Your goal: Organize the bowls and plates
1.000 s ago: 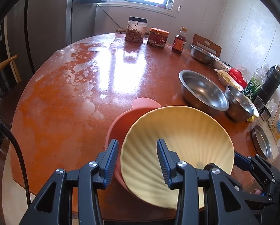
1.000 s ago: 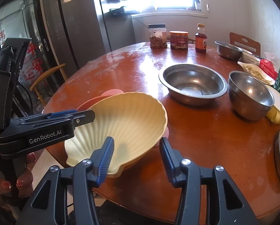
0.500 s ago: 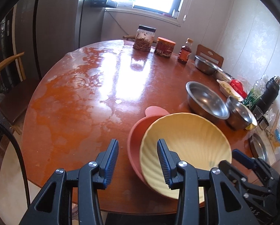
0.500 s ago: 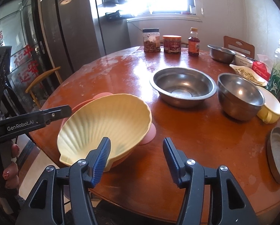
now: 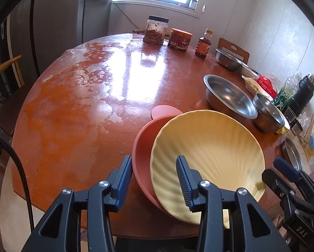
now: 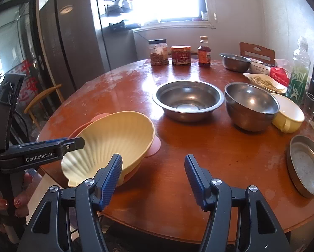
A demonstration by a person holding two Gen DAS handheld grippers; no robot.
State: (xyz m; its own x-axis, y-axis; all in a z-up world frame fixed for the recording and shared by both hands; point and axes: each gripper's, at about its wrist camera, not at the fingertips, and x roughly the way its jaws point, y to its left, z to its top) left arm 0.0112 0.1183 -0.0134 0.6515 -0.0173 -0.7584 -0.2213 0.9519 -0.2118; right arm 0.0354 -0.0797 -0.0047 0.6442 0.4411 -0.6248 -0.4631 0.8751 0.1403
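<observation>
A yellow shell-shaped bowl (image 5: pixel 209 153) is sitting nested and tilted inside a pink bowl (image 5: pixel 143 145) at the near edge of the round table (image 5: pixel 83 105), with part of the stack appearing to be overhanging that edge. The left gripper (image 5: pixel 153 180) is hovering at the stack's near rim, its fingers standing apart astride the rims of both bowls; whether the pads are pressing on either rim cannot be told. The right gripper (image 6: pixel 153 180) is hanging over bare tabletop just beside the stack, its jaws opening with nothing between them. Two steel bowls, a wide one (image 6: pixel 188 98) and a deeper one (image 6: pixel 251 105), are waiting toward the table's right side, with a yellow mug (image 6: pixel 288 114) touching the deeper one and a shallow steel dish (image 6: pixel 306 164) lying at the right edge. Judged risk: the tilted yellow bowl is resting loosely, so a nudge from either gripper could be rocking it out of the pink bowl or sliding the whole stack off the near edge.
</observation>
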